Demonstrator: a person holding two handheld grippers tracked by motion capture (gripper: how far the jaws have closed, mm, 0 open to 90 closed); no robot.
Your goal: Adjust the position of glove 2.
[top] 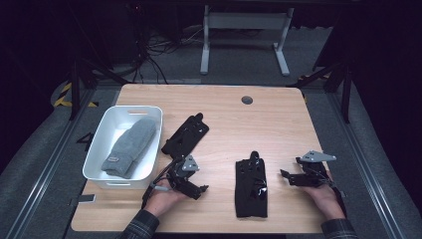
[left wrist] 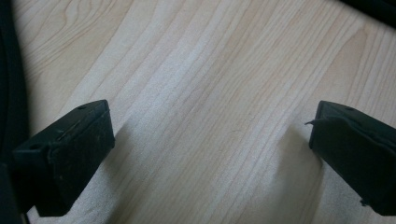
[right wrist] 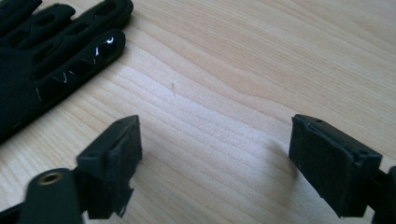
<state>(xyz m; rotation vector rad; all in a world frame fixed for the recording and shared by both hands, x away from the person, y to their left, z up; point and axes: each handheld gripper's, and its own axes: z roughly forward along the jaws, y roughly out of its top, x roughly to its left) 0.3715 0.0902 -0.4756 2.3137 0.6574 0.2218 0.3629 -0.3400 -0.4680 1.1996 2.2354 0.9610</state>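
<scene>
A black glove (top: 251, 185) lies flat near the table's front edge, fingers pointing away from me; its fingers fill the upper left corner of the right gripper view (right wrist: 51, 56). A second black glove (top: 185, 133) lies beside the white bin. Inside that bin rests a grey knit mitten (top: 129, 147). My right gripper (top: 290, 168) sits just right of the front glove with its jaws wide apart over bare wood (right wrist: 215, 154). My left gripper (top: 198, 189) rests left of that glove, open, with nothing between its jaws (left wrist: 210, 149).
The white bin (top: 102, 137) stands at the table's left side. A round cable grommet (top: 247, 99) sits near the far edge. A white desk frame (top: 244, 30) and cables lie on the floor beyond the table.
</scene>
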